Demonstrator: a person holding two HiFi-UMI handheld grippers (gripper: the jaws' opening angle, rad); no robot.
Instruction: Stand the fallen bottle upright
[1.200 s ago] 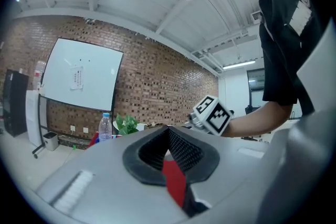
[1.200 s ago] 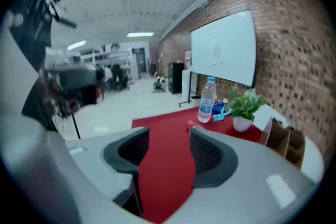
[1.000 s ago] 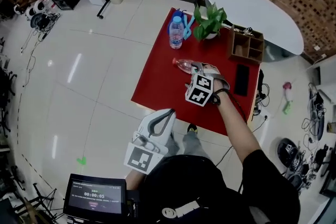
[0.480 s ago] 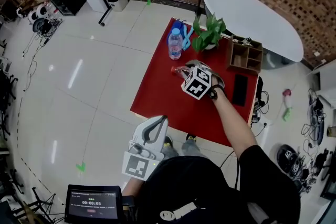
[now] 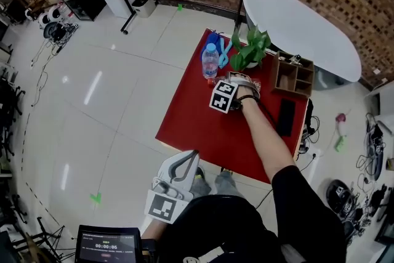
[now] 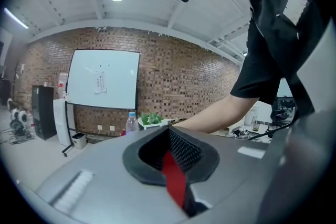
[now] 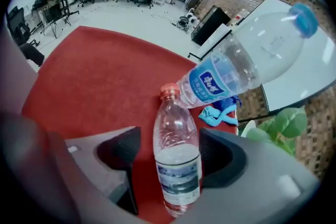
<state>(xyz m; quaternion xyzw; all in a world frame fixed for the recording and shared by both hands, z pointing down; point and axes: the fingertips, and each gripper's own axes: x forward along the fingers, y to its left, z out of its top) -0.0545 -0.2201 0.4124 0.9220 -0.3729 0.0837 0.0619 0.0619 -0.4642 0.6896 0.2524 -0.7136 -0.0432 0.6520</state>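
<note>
**Right tongs opening over the fallen bottle, nothing gripped yet**

My right tongs (image 7: pixel 168 136) point steeply down, and their jaws are opening. The fallen bottle (image 7: pixel 176 165) sits between the two pads, but they do not press on it: the left pad stands clear, and the right pad is close beside the label. So nothing is grasped at this moment.

My left tongs (image 5: pixel 175 178) are clenched on nothing. I hold them low by my body, well away from the table (image 5: pixel 197 126).

A second ago my right hand was nearer the middle of the table, with the bottle showing ahead of the tongs. Now the hand has gone forward and down, and in the head view it covers the bottle.

As far as I can tell the bottle is still on its side on the red top. Its red cap points away from me, toward the standing bottle (image 7: pixel 236 68). The cap comes very near that bottle's lower part, though I cannot tell whether they touch. A blue cloth (image 7: pixel 220 110) lies just beyond, and the plant (image 5: pixel 249 49) is to the right of it.

I judge the task is still at the grasp. The tongs straddle the body at the label, which is a fair place to clench. The tight spot comes when I swing the bottle upright, because the standing bottle is near enough to be knocked over.
</note>
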